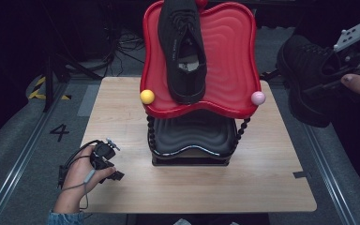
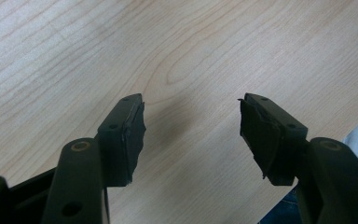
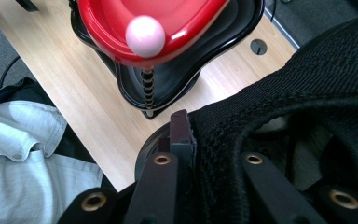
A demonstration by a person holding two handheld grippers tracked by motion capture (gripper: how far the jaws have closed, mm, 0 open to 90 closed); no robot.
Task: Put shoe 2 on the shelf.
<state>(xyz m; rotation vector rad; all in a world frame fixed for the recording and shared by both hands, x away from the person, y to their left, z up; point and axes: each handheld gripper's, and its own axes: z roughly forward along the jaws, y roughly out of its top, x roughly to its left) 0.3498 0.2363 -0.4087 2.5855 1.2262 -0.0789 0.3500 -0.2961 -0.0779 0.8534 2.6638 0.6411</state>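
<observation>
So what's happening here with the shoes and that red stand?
A person is working with a hand-held claw in each hand. The right claw is shut on the collar of a black shoe and holds it in the air past the right edge of the wooden table. A second black shoe already lies on the red top tray of a two-tier stand; the black lower tray is bare. The left claw is open, holding nothing, low over the table's near left corner.
</observation>
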